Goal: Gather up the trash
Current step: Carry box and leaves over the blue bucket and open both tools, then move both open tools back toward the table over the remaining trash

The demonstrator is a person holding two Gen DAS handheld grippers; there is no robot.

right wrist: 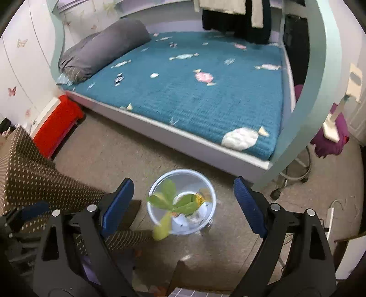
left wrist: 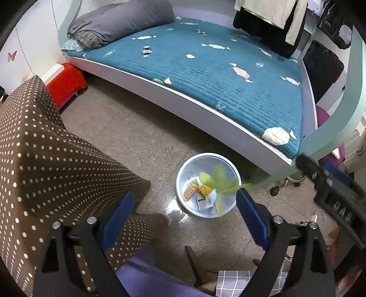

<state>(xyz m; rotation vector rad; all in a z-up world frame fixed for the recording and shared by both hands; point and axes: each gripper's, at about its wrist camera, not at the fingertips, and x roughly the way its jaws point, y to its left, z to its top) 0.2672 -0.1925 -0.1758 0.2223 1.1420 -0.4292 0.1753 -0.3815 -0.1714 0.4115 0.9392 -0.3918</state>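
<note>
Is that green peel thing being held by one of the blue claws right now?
No: the green peel is blurred in mid-air over the trash bin, and the right gripper stands wide open around nothing.

Both wrist views look down from high over the floor, sharing the bin (left wrist: 208,185) (right wrist: 181,202) and bed (left wrist: 205,68) (right wrist: 194,96).

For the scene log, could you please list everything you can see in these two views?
bin: one, pale blue, on the floor by the bed corner
banana peel: one, yellow-green, blurred, over the bin
wrappers: a few, orange, yellow, white, in the bin
bed: one, teal cover with candy print
pillow: one, grey, at the bed's head
stool: one, red, beside the bed
cloth: one, brown with white dots, left foreground
left gripper: open, blue pads
right gripper: open, above the bin
</note>
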